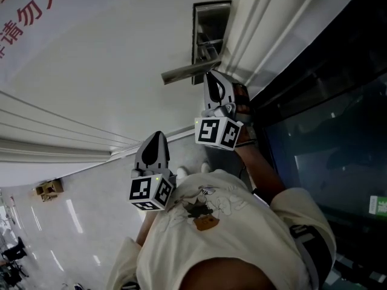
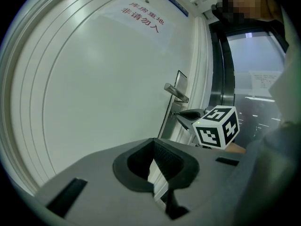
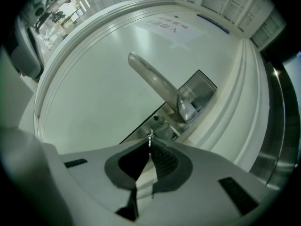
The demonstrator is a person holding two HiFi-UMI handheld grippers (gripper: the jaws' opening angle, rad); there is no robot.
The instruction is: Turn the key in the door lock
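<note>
In the head view the right gripper [image 1: 210, 77] reaches up to the white door [image 1: 121, 71]. Its jaws end at the lower part of the metal lock plate [image 1: 211, 29], just under the lever handle [image 1: 184, 72], which sticks out to the left. The left gripper [image 1: 155, 139] hangs lower and to the left, well apart from the lock and close to the person's pale shirt [image 1: 230, 222]. Dark glass [image 1: 326, 119] runs along the door's right side.

In the left gripper view the jaws are pressed together at their tips with nothing between them (only the door shows beyond). The right gripper's marker cube [image 2: 216, 126] sits to the right, below the handle. A sign with red characters [image 2: 141, 19] is high on the door.

In the right gripper view the jaws are closed and pinch a small silvery key [image 3: 149, 138] at their very tips. The key sits against the lock plate, below the base of the handle. How far it is turned cannot be told.
</note>
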